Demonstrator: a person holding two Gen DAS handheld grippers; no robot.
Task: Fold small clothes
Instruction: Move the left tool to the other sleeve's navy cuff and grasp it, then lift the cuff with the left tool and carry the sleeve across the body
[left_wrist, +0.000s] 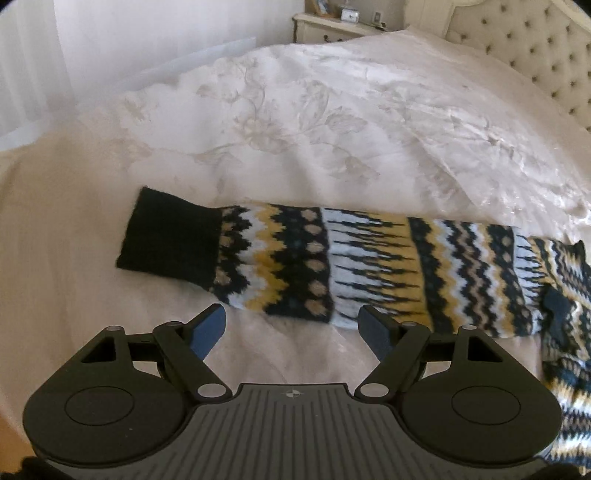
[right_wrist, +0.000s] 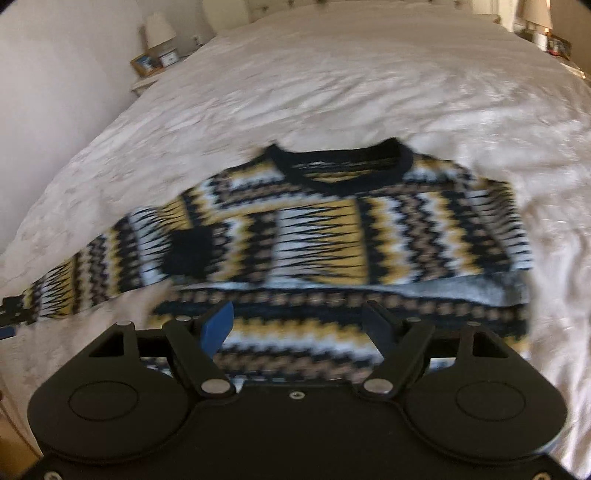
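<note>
Sweater (right_wrist: 332, 236) spread flat on bedspread (right_wrist: 332, 92).
Left gripper (left_wrist: 291, 325) and right gripper (right_wrist: 299, 321) are held wide apart, nothing clasped.

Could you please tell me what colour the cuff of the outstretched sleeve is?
The cuff is plain black; the left wrist view shows it best.

left gripper (left_wrist: 291, 325) – jaws apart, right gripper (right_wrist: 299, 321) – jaws apart

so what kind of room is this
Most likely a bedroom: the patterned knit sweater lies on a cream bedspread, with a tufted cream headboard and a bedside table behind.
</note>
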